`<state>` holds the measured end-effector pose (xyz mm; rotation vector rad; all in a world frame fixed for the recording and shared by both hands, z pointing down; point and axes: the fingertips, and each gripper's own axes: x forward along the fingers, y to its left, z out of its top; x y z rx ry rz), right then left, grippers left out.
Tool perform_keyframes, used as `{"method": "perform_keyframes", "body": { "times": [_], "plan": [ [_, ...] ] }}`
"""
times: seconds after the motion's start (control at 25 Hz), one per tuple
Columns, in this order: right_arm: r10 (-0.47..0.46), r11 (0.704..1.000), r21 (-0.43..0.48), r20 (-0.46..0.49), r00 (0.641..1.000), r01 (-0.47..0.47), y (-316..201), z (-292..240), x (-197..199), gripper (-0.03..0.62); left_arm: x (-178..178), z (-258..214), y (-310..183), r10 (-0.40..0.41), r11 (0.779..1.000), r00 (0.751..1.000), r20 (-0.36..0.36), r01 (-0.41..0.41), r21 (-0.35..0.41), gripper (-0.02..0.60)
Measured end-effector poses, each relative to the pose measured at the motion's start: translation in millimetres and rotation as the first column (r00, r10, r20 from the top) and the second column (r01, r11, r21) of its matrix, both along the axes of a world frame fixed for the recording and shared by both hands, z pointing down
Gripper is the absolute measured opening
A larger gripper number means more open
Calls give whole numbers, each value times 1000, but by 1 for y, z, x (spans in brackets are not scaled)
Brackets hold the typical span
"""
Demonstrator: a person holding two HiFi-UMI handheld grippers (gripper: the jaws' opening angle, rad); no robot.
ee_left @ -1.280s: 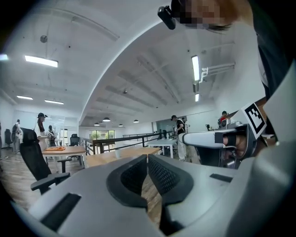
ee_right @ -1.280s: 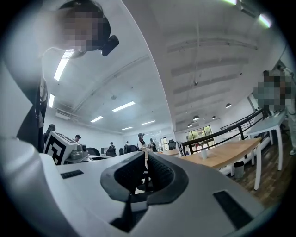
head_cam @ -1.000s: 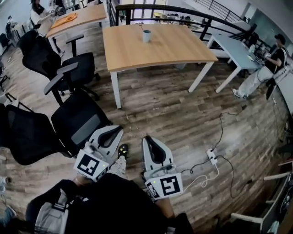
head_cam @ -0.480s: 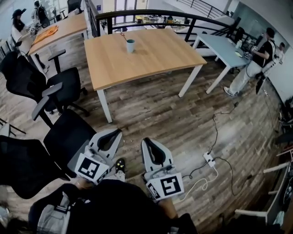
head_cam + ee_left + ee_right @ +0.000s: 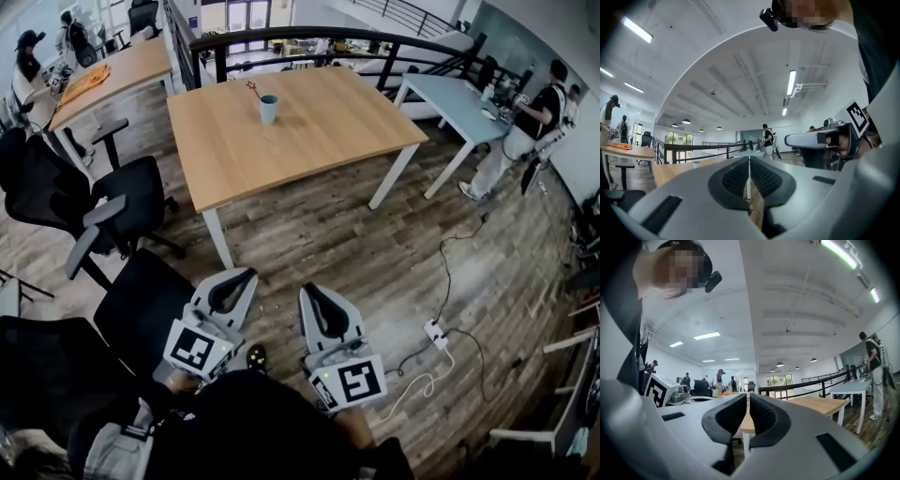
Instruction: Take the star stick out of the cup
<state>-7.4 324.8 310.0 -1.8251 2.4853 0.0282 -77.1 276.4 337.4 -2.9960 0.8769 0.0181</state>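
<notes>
Seemingly closed: left gripper (image 5: 241,277), right gripper (image 5: 310,293).

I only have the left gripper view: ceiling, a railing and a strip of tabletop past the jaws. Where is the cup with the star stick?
Observer: In the head view the cup stands on the wooden table, toward its far edge, well ahead of both grippers.
Operator: Is the stick in it?
Observer: Yes. The star stick rises out of the cup and leans left, star on top.
Operator: What is my right gripper doing?
Observer: The right gripper has its jaws close together with nothing between them. It is held low by your body, beside the left gripper, with open wooden floor between them and the table.
</notes>
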Motion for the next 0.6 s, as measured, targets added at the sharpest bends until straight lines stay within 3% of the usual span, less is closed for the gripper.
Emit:
{"method": "perform_keyframes", "body": {
  "times": [0.12,0.28,0.44,0.6],
  "plan": [
    [14,1000,18,27,1000,-15,-20,-6,-9,31,-9,5,-20,-1,1000,1000,3,1,-7,23],
    [0,1000,-2,-5,1000,0,-34,3,-18,31,-17,8,-40,-3,1000,1000,-5,3,-8,23],
    [12,1000,3,41,999,-12,-44,0,-26,31,-23,16,-45,-4,1000,1000,-2,4,-28,23],
    [-16,999,-28,14,1000,16,-48,13,-24,31,-24,22,-46,-12,999,1000,8,13,-39,23]
  ]
}}
